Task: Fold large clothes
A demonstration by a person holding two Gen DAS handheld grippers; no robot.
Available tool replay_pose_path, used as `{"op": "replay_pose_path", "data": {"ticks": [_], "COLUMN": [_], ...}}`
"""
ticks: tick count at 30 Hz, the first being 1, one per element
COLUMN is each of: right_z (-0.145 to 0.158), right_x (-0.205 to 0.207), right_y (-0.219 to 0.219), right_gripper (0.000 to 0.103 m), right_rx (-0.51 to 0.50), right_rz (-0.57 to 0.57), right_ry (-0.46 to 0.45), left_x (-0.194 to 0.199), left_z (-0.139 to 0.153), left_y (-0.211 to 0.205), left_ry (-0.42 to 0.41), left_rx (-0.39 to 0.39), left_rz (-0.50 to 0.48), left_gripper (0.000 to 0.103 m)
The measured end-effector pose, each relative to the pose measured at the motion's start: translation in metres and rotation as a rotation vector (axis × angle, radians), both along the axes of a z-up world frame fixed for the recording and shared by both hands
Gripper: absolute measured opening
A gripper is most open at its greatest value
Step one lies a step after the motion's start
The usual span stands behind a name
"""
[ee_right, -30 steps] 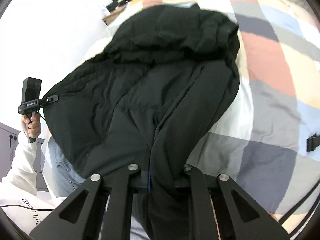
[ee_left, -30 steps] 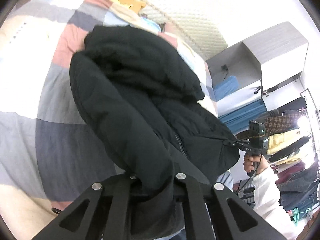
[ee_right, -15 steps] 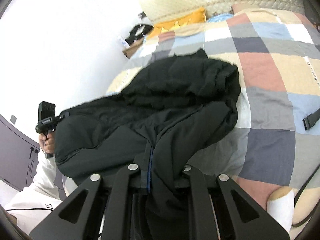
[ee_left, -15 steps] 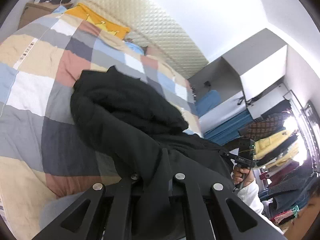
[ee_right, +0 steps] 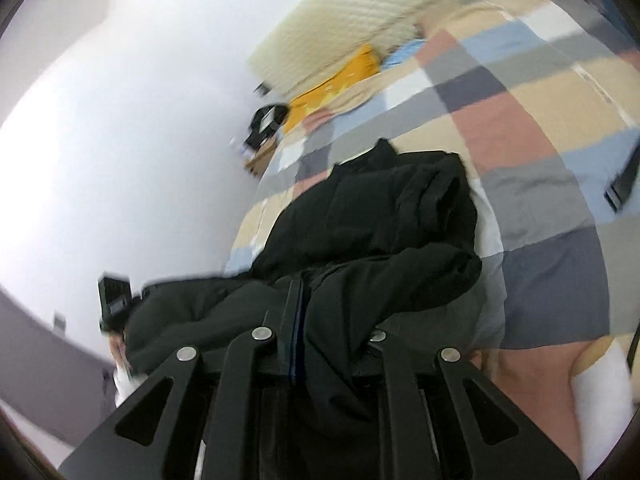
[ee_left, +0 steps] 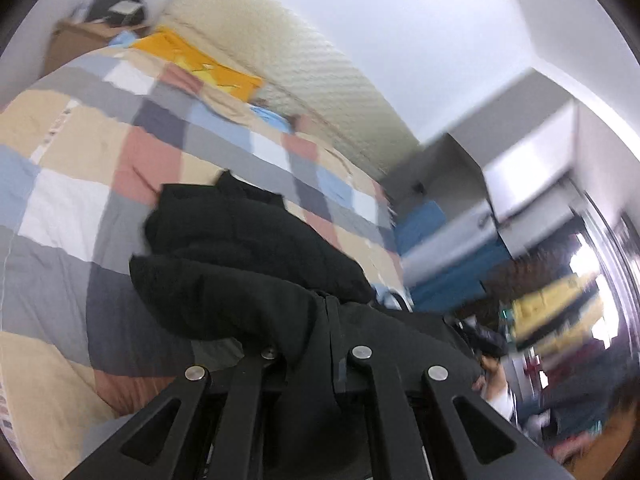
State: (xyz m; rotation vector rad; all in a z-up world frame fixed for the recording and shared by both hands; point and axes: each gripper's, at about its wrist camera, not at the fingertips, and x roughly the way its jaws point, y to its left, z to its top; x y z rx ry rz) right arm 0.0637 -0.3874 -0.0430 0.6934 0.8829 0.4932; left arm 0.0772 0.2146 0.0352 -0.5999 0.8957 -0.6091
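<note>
A large black padded jacket (ee_left: 240,240) lies bunched on the patchwork quilt (ee_left: 80,152), its near edge lifted toward me. My left gripper (ee_left: 312,356) is shut on a fold of that edge; the fabric drapes over the fingers and hides the pads. In the right wrist view the same jacket (ee_right: 380,220) hangs from my right gripper (ee_right: 316,336), whose jaws are opening slightly with the cloth still pinched between them beside the zipper. The left gripper (ee_right: 116,300), held in a hand, shows at the jacket's far left corner. Both views are motion-blurred.
The quilt (ee_right: 540,120) covers a bed with a padded headboard (ee_left: 304,64) and a yellow pillow (ee_left: 200,66). A nightstand with a dark bag (ee_left: 116,4) stands at the far corner. Grey shelving (ee_left: 520,184) and hanging clothes (ee_left: 560,320) are to the right. A black strap (ee_right: 624,184) lies on the quilt.
Both grippers have risen and drawn back with the jacket's edge, so the jacket looks smaller and more bed and wall show. The right view has rolled, tilting the bed.
</note>
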Motion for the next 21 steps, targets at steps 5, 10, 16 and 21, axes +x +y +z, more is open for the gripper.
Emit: {"op": "replay_pose_path", "data": {"ticks": [5, 10, 16, 21], "right_z": [0.001, -0.003, -0.010, -0.033], "right_x": [0.034, 0.066, 0.104, 0.141], "right_y": [-0.001, -0.008, -0.011, -0.021], "right_gripper": [0.015, 0.015, 0.015, 0.015], "right_rx": [-0.019, 0.058, 0.106, 0.127], "right_rz": [-0.068, -0.152, -0.241, -0.293], "right_ry": [0.030, 0.070, 0.069, 0.123], "left_x": [0.037, 0.079, 0.119, 0.153], "left_z": [0.008, 0.003, -0.001, -0.012], "left_y": [-0.018, -0.018, -0.024, -0.031], "left_ry": [0.006, 0.066, 0.079, 0.096], "left_rx": [0.089, 0.101, 0.112, 0.154], "left_rz": [0.043, 0.131, 0.195, 0.215], "left_gripper": [0.006, 0.006, 0.007, 0.007]}}
